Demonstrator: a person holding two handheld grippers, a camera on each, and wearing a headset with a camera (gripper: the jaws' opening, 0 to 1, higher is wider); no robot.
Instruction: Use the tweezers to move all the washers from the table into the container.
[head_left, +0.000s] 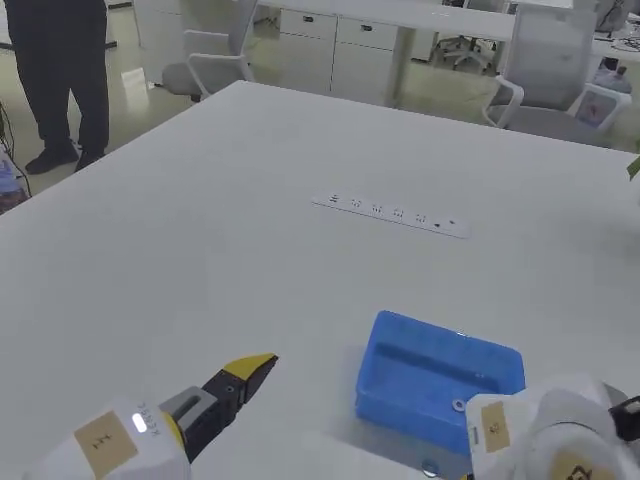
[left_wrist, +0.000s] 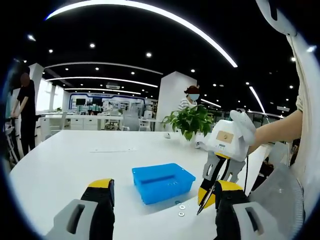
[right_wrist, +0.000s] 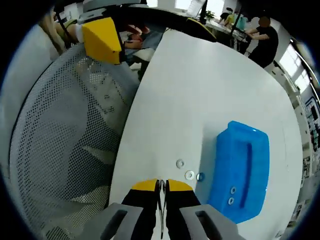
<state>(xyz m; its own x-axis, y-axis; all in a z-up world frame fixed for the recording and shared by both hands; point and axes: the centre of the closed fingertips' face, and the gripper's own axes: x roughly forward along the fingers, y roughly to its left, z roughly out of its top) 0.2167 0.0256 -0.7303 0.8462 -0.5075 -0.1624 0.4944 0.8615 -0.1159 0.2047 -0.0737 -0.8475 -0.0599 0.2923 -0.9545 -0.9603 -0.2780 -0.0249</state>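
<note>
A blue container (head_left: 440, 375) sits near the table's front edge, with two washers (right_wrist: 232, 195) lying inside it. Three washers (right_wrist: 189, 174) rest on the white table (head_left: 250, 240) beside the container's near side, seen as small rings (left_wrist: 181, 210) in the left gripper view. My right gripper (right_wrist: 162, 186) is shut on thin metal tweezers (right_wrist: 161, 197), whose tips (left_wrist: 201, 209) hang just above and beside the loose washers. It shows as a white body (head_left: 545, 430) at the container's near right. My left gripper (left_wrist: 165, 186) stands open and holds nothing, left of the container (head_left: 255, 368).
A white power strip (head_left: 390, 213) lies mid-table beyond the container. A grey mesh chair (right_wrist: 65, 140) stands at the table's near edge. A potted plant (left_wrist: 190, 122) stands on the table's far side. People stand farther off, and chairs (head_left: 215, 60) and cabinets line the back.
</note>
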